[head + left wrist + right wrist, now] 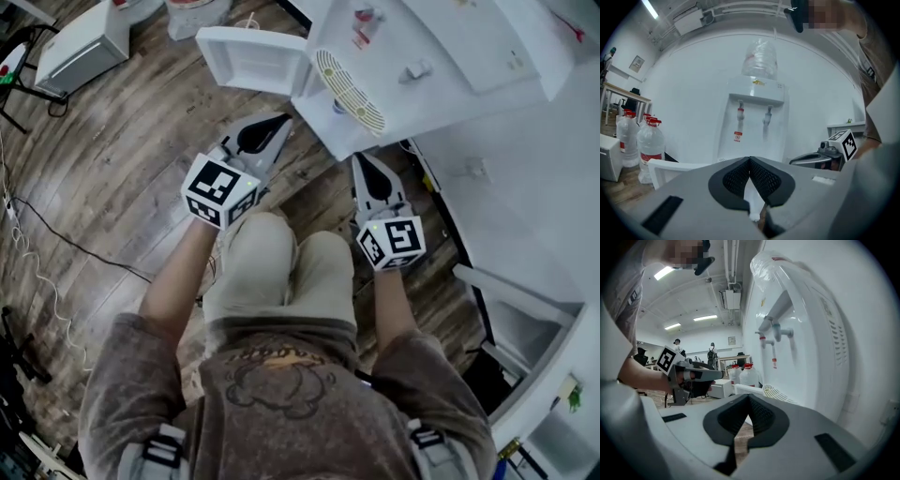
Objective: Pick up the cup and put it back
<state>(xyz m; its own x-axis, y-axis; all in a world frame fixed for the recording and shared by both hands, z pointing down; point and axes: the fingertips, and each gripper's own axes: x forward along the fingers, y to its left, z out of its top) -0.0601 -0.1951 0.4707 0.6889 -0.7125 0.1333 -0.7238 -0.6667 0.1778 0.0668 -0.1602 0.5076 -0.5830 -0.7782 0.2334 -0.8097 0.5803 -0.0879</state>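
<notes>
I am holding both grippers low before the water dispenser (757, 117), the left gripper (272, 127) with jaws pressed together on nothing, the right gripper (366, 167) likewise closed and empty. I am not finding the cup in any view, so I would look for it first and spread the jaws before reaching. The open white door (251, 58) is jutting out near the left gripper and the round grille (352, 91) sits between both tips, while the wooden floor (122, 159) is leaving room leftward.
</notes>
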